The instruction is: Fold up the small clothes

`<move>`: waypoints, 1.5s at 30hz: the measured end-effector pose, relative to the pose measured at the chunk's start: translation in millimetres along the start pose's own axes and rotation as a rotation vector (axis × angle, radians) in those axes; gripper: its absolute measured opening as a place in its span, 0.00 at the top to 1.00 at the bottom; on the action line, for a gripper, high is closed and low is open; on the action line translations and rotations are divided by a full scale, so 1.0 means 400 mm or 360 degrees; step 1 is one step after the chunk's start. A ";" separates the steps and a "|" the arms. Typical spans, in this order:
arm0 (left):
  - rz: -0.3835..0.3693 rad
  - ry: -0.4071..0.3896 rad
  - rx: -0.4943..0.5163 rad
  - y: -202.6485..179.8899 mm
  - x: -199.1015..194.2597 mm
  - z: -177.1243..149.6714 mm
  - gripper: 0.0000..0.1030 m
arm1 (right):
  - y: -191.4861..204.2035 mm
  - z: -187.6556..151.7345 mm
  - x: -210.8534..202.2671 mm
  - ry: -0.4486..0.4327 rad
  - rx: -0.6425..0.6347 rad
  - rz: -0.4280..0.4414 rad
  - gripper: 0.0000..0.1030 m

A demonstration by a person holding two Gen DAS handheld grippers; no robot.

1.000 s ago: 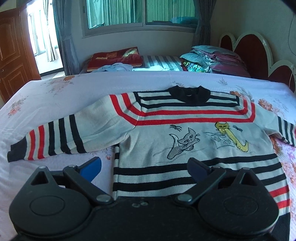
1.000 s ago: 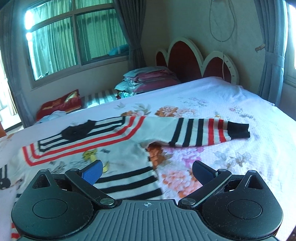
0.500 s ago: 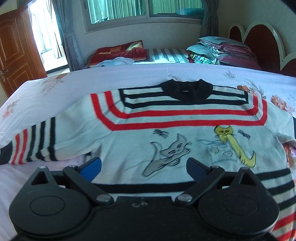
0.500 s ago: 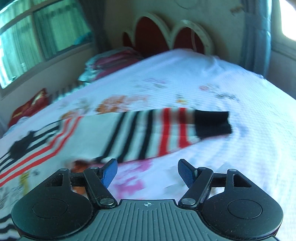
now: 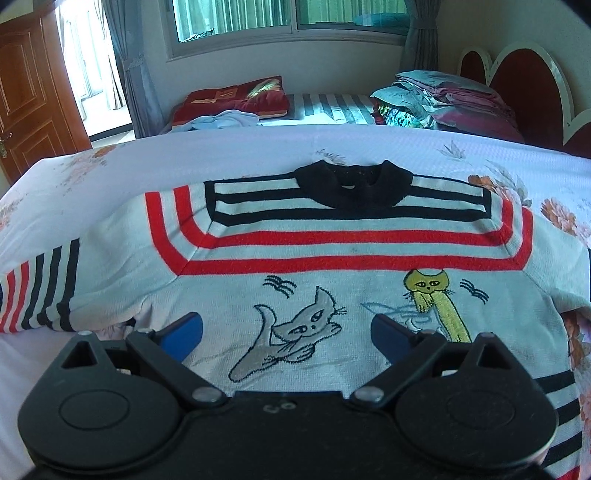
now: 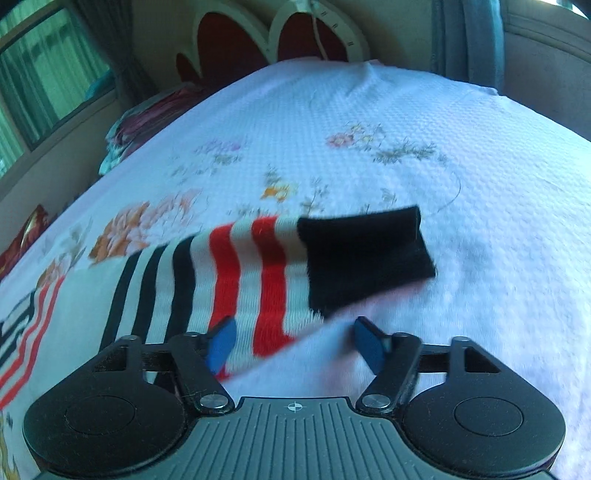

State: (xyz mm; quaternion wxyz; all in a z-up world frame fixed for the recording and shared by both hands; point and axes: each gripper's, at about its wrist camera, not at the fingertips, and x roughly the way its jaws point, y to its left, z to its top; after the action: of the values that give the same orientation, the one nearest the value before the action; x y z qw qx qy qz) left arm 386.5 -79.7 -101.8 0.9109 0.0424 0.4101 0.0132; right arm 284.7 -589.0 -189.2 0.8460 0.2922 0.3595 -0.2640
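1. Sweater [image 5: 332, 254]: a small knitted garment, lying flat and face up on the bed [image 5: 221, 162], black collar [image 5: 354, 182] toward the far edge.
2. Sweater pattern: black and red stripes run across the yoke; a grey cat [image 5: 295, 332] and a yellow cat [image 5: 436, 299] are embroidered on the chest, side by side.
3. Sweater sleeves: one sleeve [image 5: 40, 291] extends to the left edge of the left wrist view; the other sleeve [image 6: 240, 280] lies stretched out on the bed [image 6: 369, 129] in the right wrist view and ends in a black cuff [image 6: 365, 254].
4. Left gripper [image 5: 286, 332]: released, blue pads spread wide, positioned over the chest of the sweater with the grey cat between the pads. Contact with the fabric cannot be determined.
5. Right gripper [image 6: 295, 341]: released, pads apart, positioned at the near edge of the striped sleeve. The left pad overlaps the red stripes; the right pad is over bare bedcover just below the cuff.
6. Bed: covered by a white floral bedcover [image 6: 406, 155]. A scalloped red headboard [image 6: 266, 40] stands at one end.
7. Surroundings: folded bedding [image 5: 443, 99] is stacked beside the headboard; a red cushion [image 5: 236, 98] lies below the window [image 5: 288, 18]; a wooden door [image 5: 29, 96] stands at the left.
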 end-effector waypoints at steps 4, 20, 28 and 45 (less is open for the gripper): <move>-0.0030 -0.0020 -0.0002 0.001 -0.006 0.003 0.07 | -0.020 0.029 0.023 -0.0038 0.0163 0.0013 0.84; -0.0144 -0.0073 -0.0129 0.105 -0.003 0.041 0.07 | 0.450 -0.023 -0.168 -0.0354 -0.0475 0.0573 0.93; -0.0209 -0.0083 -0.0184 0.240 0.020 0.050 0.05 | 0.814 -0.304 -0.145 -0.0020 -0.0813 0.0920 0.93; -0.0855 0.0319 -0.0440 0.115 0.231 0.024 0.07 | 0.656 -0.382 -0.199 -0.0040 -0.0947 0.0573 0.58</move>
State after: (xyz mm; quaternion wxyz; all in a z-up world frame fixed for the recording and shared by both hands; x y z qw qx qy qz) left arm 455.3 -28.9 -160.4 0.8340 -0.1933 0.4887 -0.1681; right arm 339.5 -284.6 -135.8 0.9315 0.0882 0.3528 0.0024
